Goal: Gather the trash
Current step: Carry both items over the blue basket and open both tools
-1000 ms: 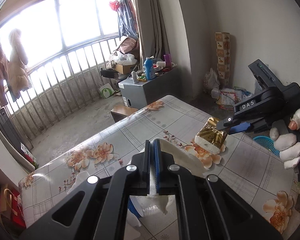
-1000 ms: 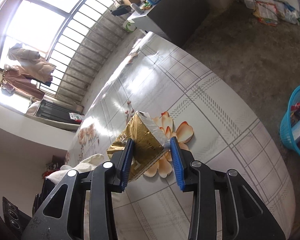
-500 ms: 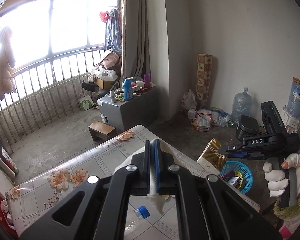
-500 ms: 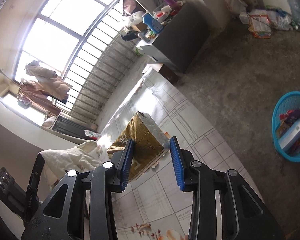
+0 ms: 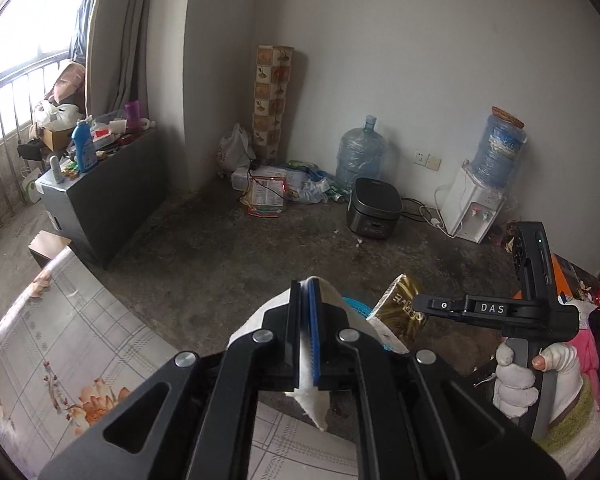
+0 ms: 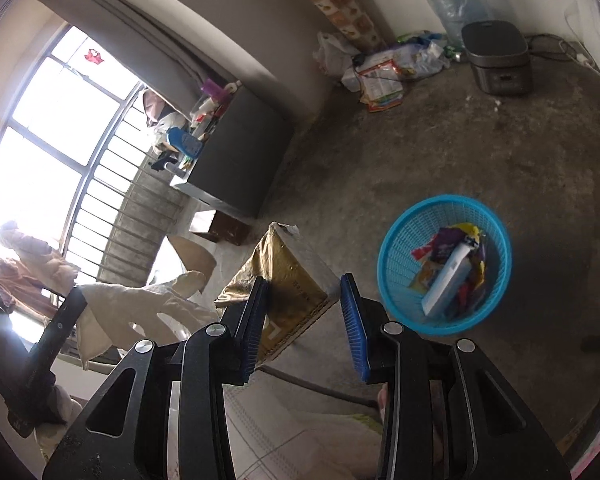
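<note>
1. Right gripper [image 6: 306, 320]: the gold packet [image 6: 284, 280] sits between its blue pads, which stand fairly wide apart. The left pad is pressed against the packet, while contact at the right pad cannot be confirmed, so a firm grip is only probable.
2. Left gripper [image 5: 305, 334]: its pads are closed almost completely on a white crumpled tissue [image 5: 312, 404], with loose paper hanging out below and behind the fingers.
3. The blue basket [image 6: 396, 248] lies on the floor ahead of the right gripper and to its right, already holding several wrappers and a white box. From the left wrist view only a sliver of it is seen, just past the left fingertips.
4. The step in hand is judged to be the carry: both pieces of trash are held in the air, off the table [image 5: 60, 344], and neither has yet been dropped.
5. For the next move, the packet needs to be brought rightward and forward until it is over the basket's mouth, then released; the tissue can be released the same way once it is above the rim.
</note>
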